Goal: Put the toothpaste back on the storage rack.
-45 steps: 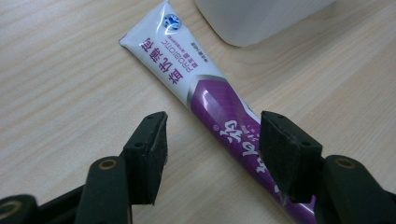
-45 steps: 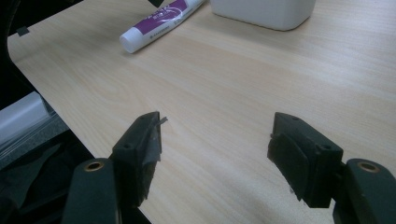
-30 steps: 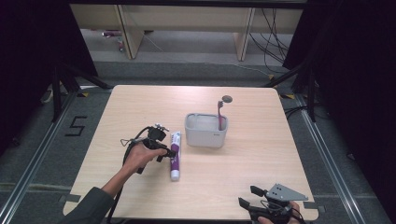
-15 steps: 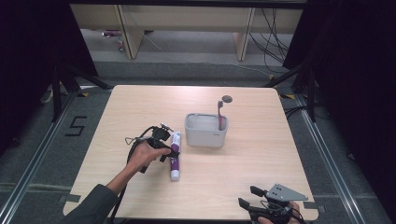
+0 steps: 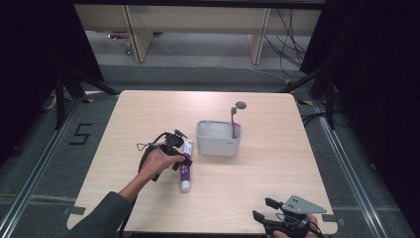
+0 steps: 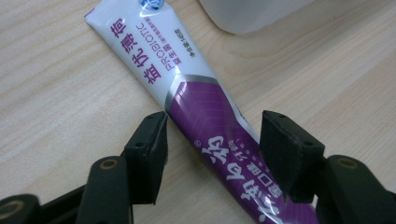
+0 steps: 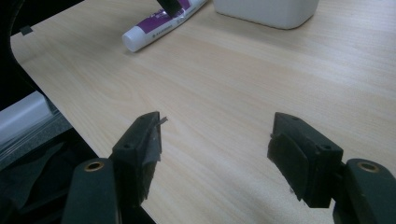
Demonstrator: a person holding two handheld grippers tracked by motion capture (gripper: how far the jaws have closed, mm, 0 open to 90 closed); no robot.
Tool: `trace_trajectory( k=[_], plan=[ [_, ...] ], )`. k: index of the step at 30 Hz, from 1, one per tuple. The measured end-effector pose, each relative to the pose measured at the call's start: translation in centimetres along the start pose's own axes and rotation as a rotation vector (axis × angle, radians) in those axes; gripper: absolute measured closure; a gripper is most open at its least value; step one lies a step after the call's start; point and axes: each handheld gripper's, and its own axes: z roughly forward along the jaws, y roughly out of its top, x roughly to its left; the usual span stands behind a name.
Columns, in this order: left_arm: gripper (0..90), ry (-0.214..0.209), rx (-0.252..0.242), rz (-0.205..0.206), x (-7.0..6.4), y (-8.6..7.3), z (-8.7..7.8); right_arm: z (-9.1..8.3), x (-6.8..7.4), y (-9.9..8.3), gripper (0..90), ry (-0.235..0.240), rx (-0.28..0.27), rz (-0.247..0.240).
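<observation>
The toothpaste tube (image 6: 205, 112) lies flat on the wooden table (image 5: 277, 173), just left of the white tub (image 5: 218, 139), its cap end pointing toward the person and its flat crimped end toward the tub's near corner. The left gripper (image 6: 212, 140) is down over the tube's purple middle, jaws spread to either side of it; from the left gripper view the right pad looks to be touching the tube's edge or very nearly so, while the left pad stands just clear, so nothing is pinched yet. The jaws sit across the tube, not along it, which is the sensible way to take a soft, flat thing (a squeeze across the width should hold it without rolling). The likely aim is to lift the tube and stand it in the tub, where a toothbrush (image 5: 234, 120) already leans in the far right corner. The right gripper (image 5: 267, 224) rests at the table's near right edge, well apart from the work, jaws spread and holding nothing, presumably waiting out of the way.
</observation>
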Motion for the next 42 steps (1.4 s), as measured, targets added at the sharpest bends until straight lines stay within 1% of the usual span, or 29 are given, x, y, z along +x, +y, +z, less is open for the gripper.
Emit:
trace_trajectory(
  k=[1,2,3,4,6,7,9,10,12,15,18,19,21,22,24,25,26,27,30,31,32,33,34,35,38,39,40,41,42],
  plan=[
    [40.6,0.0,0.0,0.0,0.0,0.0,0.0,0.0,0.0,0.0,34.6,0.0,0.0,0.0],
    [40.0,0.0,0.003,-0.01,-0.2,0.1,0.3,0.0,0.0,0.0,34.6,0.003,0.0,0.001],
    [39.7,0.003,0.006,0.001,-0.2,0.1,0.4,0.0,0.0,0.0,34.6,0.002,0.001,0.001],
    [39.6,0.002,0.008,-0.004,-0.4,0.2,0.6,0.0,0.0,0.0,34.6,0.002,0.001,0.001],
    [40.5,0.007,0.014,0.007,-0.6,0.2,0.8,0.0,0.0,0.0,34.7,0.003,0.001,-0.001],
    [40.8,0.016,0.017,0.014,-0.8,0.3,0.8,0.1,0.0,0.0,34.6,0.015,-0.001,0.011],
    [41.6,0.032,0.024,0.025,-1.2,0.4,1.0,0.0,0.0,0.0,34.6,0.011,0.0,0.011],
    [41.8,0.036,0.031,0.042,-1.2,0.4,0.9,-0.1,0.0,0.0,34.6,0.009,0.007,0.009],
    [42.2,0.041,0.044,0.053,-1.2,0.4,0.9,0.0,0.0,0.0,34.6,0.013,-0.001,0.013],
    [44.7,0.053,0.043,0.042,-1.2,0.3,0.8,0.0,0.0,0.0,34.6,0.017,-0.008,0.011],
    [48.3,0.065,0.05,0.05,-0.8,0.2,0.6,0.0,0.1,0.0,34.7,0.017,-0.006,0.008],
    [50.0,0.069,0.055,0.065,-0.6,0.2,0.5,0.1,0.1,0.0,34.7,0.018,-0.006,0.01],
    [52.8,0.066,0.05,0.04,-0.5,0.1,0.5,0.1,0.1,0.0,34.7,0.018,-0.007,0.011],
    [54.0,0.065,0.05,0.054,-0.3,0.0,0.4,0.1,0.1,0.0,34.7,0.016,-0.004,0.012],
    [55.5,0.062,0.049,0.036,-0.1,-0.2,0.3,0.1,0.1,0.0,34.7,0.017,-0.003,0.013],
    [55.9,0.066,0.055,0.061,0.1,-0.2,0.2,0.1,0.0,0.0,34.7,0.016,-0.003,0.013],
    [56.3,0.062,0.047,0.048,0.1,-0.3,0.2,0.0,0.0,0.0,34.7,0.015,-0.001,0.014],
    [56.7,0.067,0.059,0.06,0.3,-0.3,0.0,0.0,0.0,0.0,34.7,0.009,0.006,0.012],
    [58.2,0.075,0.054,0.056,0.3,-0.4,-0.2,0.0,0.0,0.0,34.7,0.014,0.0,0.012],
    [60.5,0.071,0.05,0.062,0.4,-0.4,-0.4,0.0,0.0,0.0,34.7,0.003,0.006,0.006],
    [64.3,0.066,0.039,0.076,0.5,-0.3,-0.7,0.0,0.0,0.0,34.7,0.008,0.005,0.009],
    [67.5,0.059,0.034,0.067,0.5,-0.3,-0.9,0.0,0.0,0.0,34.7,0.007,0.004,0.007],
    [69.5,0.066,0.04,0.098,0.6,-0.3,-1.1,0.0,0.0,0.0,34.7,0.005,0.005,0.008],
    [70.0,0.07,0.044,0.101,0.6,-0.3,-1.1,0.0,0.0,0.0,34.7,0.0,0.002,0.003],
    [70.4,0.068,0.05,0.123,0.7,-0.4,-1.2,0.0,0.0,0.0,34.7,0.006,0.003,0.005],
    [70.6,0.07,0.047,0.122,0.6,-0.4,-1.1,0.0,0.1,0.0,34.7,0.01,0.004,0.008],
    [70.8,0.068,0.052,0.105,0.4,-0.4,-1.1,0.0,0.1,0.0,34.7,0.009,0.003,0.009],
    [71.0,0.07,0.061,0.136,0.6,-0.4,-1.2,0.0,0.0,0.0,34.7,0.004,0.003,0.003],
    [71.2,0.07,0.066,0.14,0.6,-0.4,-1.3,0.0,0.0,0.0,34.7,0.005,0.006,0.009]
  ],
)
